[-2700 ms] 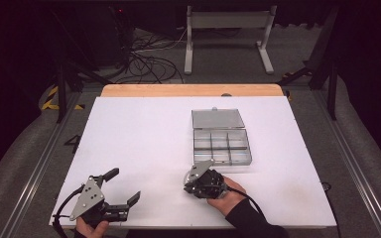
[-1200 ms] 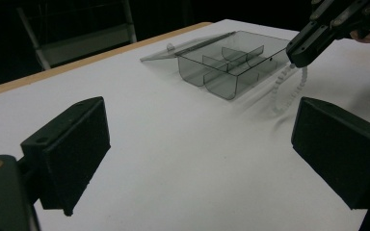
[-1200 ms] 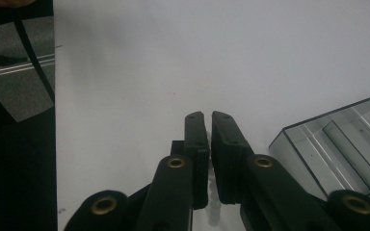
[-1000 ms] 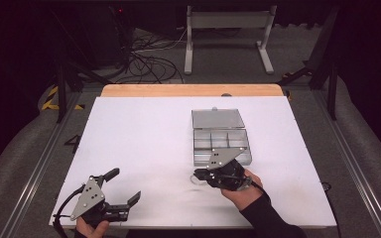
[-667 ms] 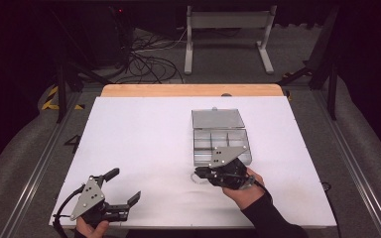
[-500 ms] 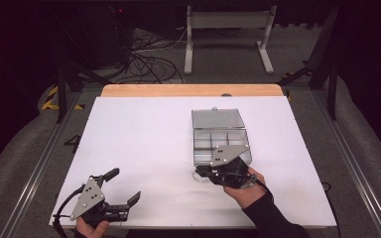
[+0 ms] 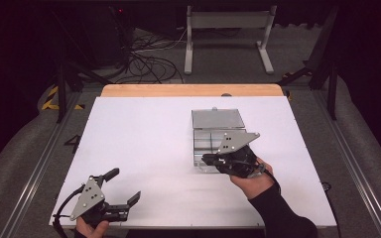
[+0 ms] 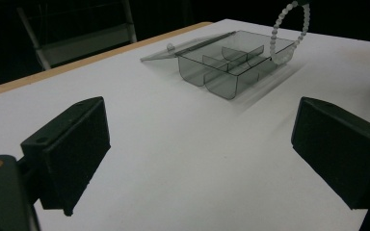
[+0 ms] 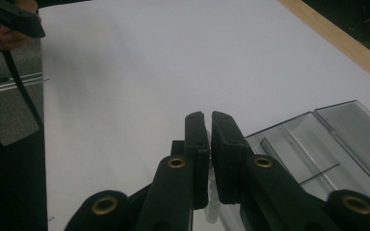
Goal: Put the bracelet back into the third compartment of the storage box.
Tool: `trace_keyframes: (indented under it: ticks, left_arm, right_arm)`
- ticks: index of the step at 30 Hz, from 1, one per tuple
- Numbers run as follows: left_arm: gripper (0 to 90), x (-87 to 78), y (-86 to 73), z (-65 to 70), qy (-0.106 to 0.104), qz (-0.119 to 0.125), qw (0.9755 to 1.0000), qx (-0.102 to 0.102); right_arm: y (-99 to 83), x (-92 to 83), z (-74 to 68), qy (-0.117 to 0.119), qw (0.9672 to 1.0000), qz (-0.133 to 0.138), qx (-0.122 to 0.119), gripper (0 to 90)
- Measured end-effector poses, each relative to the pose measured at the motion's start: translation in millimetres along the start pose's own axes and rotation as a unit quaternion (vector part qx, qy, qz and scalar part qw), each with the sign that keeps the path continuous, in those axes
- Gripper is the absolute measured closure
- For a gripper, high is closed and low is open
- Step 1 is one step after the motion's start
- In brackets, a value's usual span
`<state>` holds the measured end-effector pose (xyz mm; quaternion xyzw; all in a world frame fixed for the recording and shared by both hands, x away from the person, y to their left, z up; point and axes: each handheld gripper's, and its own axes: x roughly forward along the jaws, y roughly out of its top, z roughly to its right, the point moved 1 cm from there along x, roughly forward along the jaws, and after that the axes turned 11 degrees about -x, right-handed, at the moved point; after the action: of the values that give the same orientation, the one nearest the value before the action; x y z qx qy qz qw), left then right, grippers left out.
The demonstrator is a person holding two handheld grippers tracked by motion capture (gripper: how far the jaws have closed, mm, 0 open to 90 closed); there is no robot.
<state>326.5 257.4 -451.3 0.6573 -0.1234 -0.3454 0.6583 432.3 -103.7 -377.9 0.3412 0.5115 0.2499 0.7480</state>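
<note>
Bead loop held over the open box.
Right gripper (image 7: 209, 159) pinches a white bead bracelet (image 8: 289, 30) above the compartment box (image 7: 217, 135); left gripper (image 7: 124, 192) rests, jaws apart.

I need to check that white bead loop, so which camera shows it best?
The left gripper view: the bead loop hangs in the open above the clear compartment box, beads distinct. The right gripper view shows only a few beads pinched between the right gripper jaws. In the high view, that gripper covers it.
</note>
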Motion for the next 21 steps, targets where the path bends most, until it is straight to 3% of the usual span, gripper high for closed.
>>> trace_keyframes:
  ticks: [21]
  left_arm:
    - [7.0,0.0,0.2,-0.1,0.0,0.0,1.0,0.002]
  right_arm:
    - [-5.8,-26.3,34.1,-0.051,0.9976,-0.001,0.047,86.2]
